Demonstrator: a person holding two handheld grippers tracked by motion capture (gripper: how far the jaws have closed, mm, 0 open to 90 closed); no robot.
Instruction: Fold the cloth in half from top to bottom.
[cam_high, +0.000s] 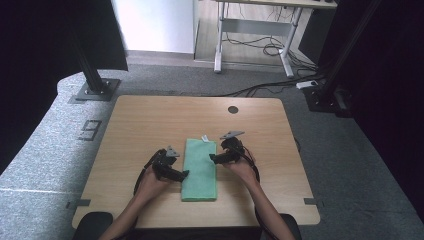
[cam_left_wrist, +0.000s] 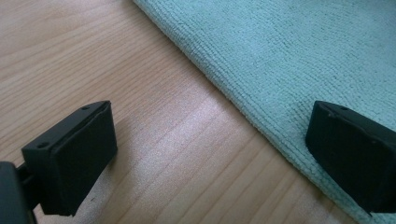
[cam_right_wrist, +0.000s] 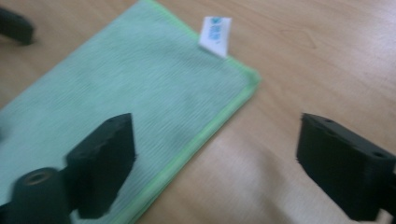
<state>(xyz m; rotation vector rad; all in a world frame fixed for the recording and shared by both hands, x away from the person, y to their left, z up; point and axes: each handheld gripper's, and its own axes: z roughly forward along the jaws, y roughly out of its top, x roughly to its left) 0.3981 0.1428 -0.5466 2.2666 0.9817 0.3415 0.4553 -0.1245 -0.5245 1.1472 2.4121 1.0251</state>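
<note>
1. Overhead, high view: folded green cloth lies lengthwise at the table's near middle. My left gripper sits at its left long edge, my right gripper at its right long edge, farther up. Both forearms come in low, hands angled inward.
2. Left gripper view: jaws wide apart, holding nothing. One jaw over bare wood, the other over the cloth, so they straddle the hem. I judge the good move is to drop flat and pinch all layers.
3. Right gripper view: jaws spread, empty, straddling the cloth's right hem, below the corner with the white tag. Best to close both sides together and lift evenly.
</note>
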